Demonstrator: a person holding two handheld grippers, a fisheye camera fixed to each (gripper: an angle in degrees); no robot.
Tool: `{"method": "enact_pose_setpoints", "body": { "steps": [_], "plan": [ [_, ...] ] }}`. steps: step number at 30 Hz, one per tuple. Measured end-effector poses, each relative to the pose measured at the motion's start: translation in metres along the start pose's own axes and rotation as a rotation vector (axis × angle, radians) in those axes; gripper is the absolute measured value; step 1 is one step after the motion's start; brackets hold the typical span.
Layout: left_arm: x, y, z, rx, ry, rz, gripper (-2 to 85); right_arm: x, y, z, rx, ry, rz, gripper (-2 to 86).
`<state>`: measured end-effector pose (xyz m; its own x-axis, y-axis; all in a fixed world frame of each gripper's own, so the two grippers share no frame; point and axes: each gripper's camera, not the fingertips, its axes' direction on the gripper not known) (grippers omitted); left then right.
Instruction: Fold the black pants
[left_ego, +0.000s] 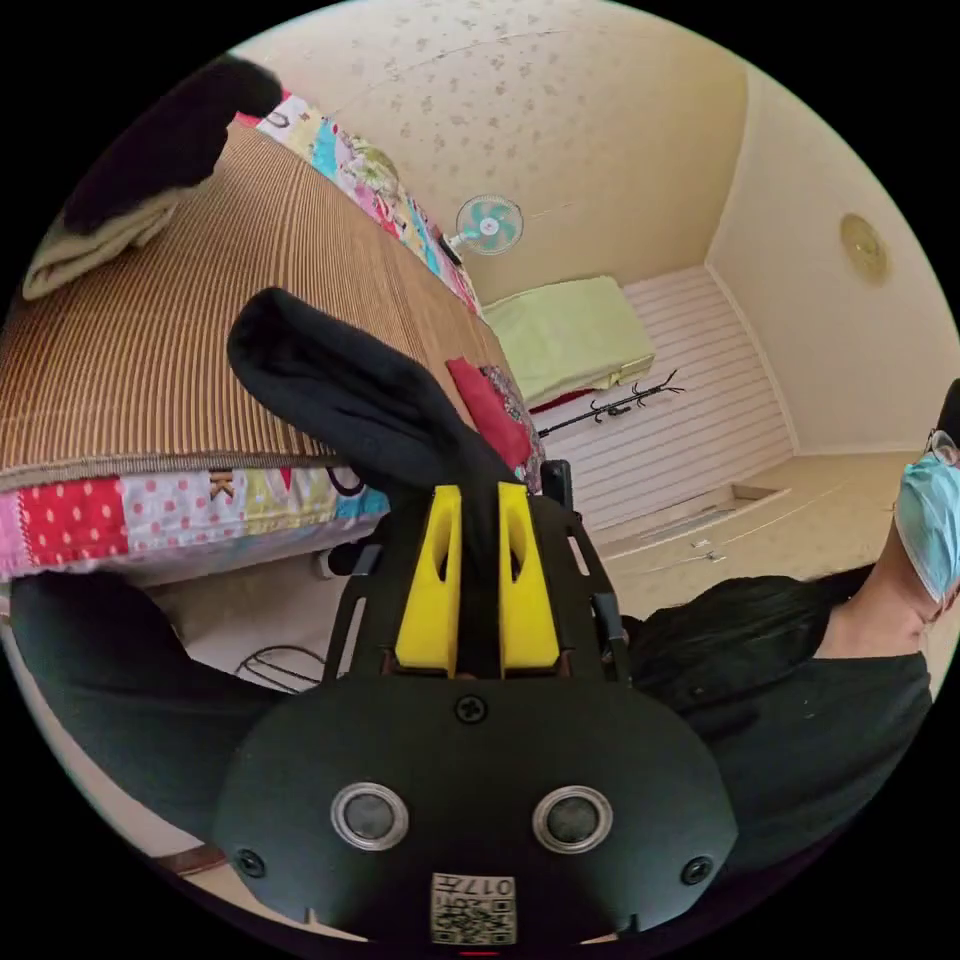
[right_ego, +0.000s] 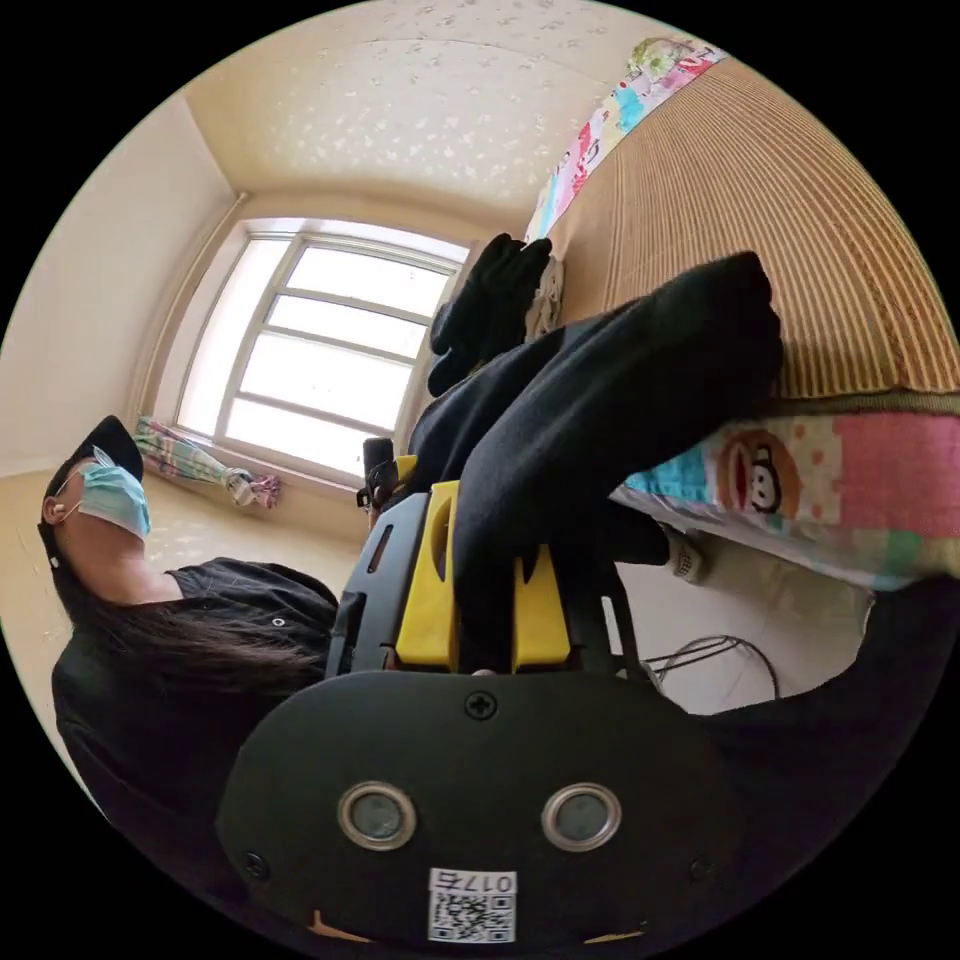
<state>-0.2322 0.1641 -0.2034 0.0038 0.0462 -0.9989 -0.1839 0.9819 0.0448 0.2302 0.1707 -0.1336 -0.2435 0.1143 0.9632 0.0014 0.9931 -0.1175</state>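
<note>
While bed (left_ego: 150, 350) with striped bamboo mat (right_ego: 800, 220) carries most of scene, black pants (left_ego: 340, 390) lie partly on mat, rest hanging off bed edge toward both tools. Person in black top (right_ego: 170, 650) beside bed. Left tool (left_ego: 478, 520) clamped on pants fabric; right tool (right_ego: 487, 545) likewise, both jaws pressing cloth. Small fan (left_ego: 489, 224) on far wall.

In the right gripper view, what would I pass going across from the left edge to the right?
Person → window → right gripper clamping the black pants → woven mat on the bed.
</note>
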Motion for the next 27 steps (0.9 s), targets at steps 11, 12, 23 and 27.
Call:
{"method": "enact_pose_setpoints", "body": {
  "steps": [11, 12, 23, 27],
  "plan": [
    [0.062, -0.116, -0.220, 0.466, -0.388, 0.127, 6.7, -0.167, -0.273, 0.177, -0.117, -0.069, -0.337, 7.1],
    [0.037, -0.134, -0.233, 0.468, -0.464, 0.021, 7.0, -0.166, -0.305, 0.209, -0.138, 0.007, -0.265, 7.5],
    [-0.154, 0.029, -0.164, 0.219, -0.890, -0.351, 8.5, -0.061, -0.237, 0.324, -0.237, 0.527, -0.353, 9.6],
    [-0.143, 0.187, -0.133, 0.272, -1.040, -0.472, 8.0, -0.017, -0.090, 0.225, -0.355, 0.576, -0.382, 4.2]
  ]
}}
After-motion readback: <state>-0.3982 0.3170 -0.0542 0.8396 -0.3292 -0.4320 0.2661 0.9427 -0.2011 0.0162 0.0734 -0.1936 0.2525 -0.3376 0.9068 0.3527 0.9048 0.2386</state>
